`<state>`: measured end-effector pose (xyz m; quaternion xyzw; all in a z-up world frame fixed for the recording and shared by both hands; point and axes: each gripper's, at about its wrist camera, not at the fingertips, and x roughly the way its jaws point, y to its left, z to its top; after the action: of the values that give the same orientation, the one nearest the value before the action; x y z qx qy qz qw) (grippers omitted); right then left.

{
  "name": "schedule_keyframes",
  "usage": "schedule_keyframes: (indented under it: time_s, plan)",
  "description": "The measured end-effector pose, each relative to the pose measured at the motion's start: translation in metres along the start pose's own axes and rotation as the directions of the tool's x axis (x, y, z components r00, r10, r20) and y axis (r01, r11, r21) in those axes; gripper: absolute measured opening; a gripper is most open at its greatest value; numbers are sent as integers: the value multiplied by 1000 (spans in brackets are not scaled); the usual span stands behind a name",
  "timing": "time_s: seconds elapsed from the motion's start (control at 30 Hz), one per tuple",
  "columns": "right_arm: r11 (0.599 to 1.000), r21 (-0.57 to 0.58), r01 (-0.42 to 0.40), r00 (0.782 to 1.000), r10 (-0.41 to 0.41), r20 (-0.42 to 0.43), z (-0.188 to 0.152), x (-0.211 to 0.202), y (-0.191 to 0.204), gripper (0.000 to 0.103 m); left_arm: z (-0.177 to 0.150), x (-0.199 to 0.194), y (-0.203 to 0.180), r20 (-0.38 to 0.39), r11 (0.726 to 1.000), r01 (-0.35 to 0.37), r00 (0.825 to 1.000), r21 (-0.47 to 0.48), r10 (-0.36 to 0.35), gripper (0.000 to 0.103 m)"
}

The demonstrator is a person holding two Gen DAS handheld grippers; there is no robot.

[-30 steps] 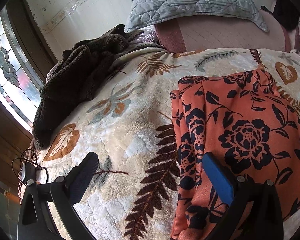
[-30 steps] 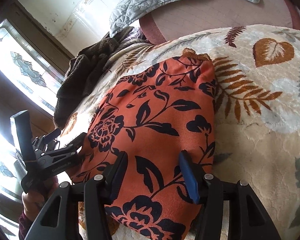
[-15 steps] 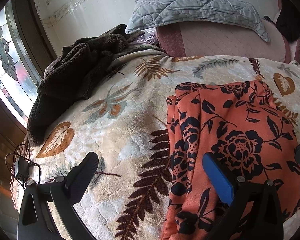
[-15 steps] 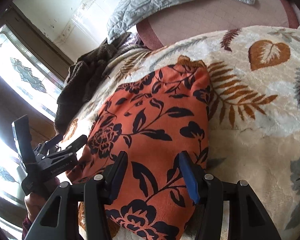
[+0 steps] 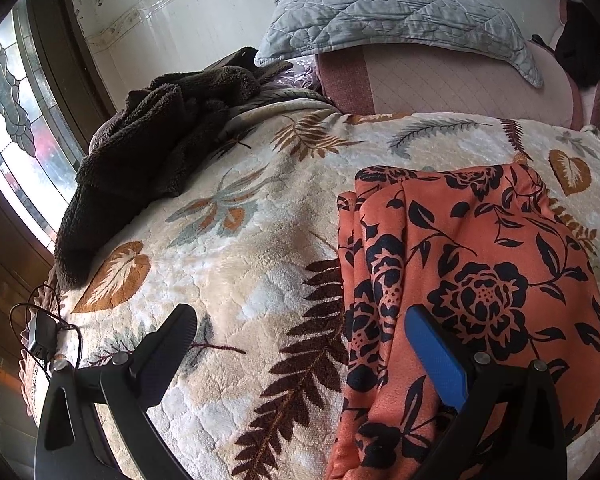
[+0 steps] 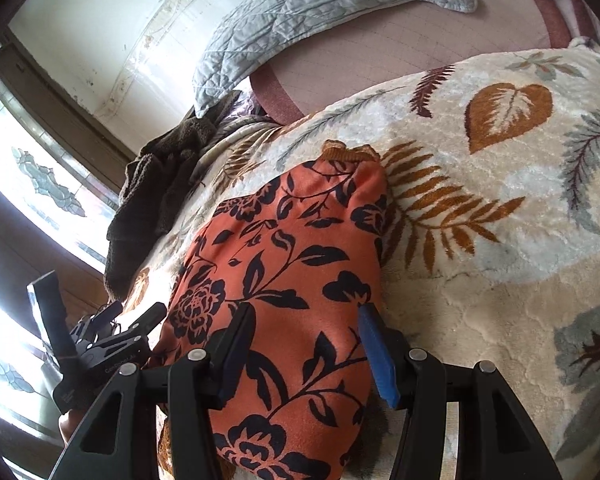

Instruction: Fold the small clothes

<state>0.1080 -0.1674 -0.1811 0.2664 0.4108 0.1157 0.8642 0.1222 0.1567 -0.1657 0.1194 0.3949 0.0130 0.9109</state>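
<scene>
Garment (image 5: pixel 472 280) on blanket (image 5: pixel 240 264), orange floral, already folded to a narrow stack with layered edges along its left side; probably one more fold left. Left gripper (image 5: pixel 300 344) spread wide, straddling that left edge, holding nothing. Right gripper (image 6: pixel 304 344) spread over near end, pinching nothing; touching cloth or not, hard to tell.

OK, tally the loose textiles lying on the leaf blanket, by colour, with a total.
Orange floral: 1, the garment
Dark brown: 1, the fleece
Grey quilted: 1, the pillow, resting on a pink cushion at the head
Total: 3
</scene>
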Motion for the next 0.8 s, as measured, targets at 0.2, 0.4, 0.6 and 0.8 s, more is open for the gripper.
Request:
schedule_keyframes:
  time_s: [0.2,0.4,0.6,0.8]
  plan:
    - [997,72,-11,1000,12,-10,4,-1,-15,57,0,0,0,1,1000,0,1000,0,0,103]
    - [996,89,-12,1000,14,-11,4,-1,-19,60,0,-1,2,2,1000,6,1000,-9,-6,103]
    - [991,129,-40,999,43,-20,4,2,-24,66,0,0,3,-3,1000,16,1000,-18,-16,103]
    - [981,179,-73,995,85,-60,2,13,-32,67,0,5,8,-27,996,69,997,-50,-70,103]
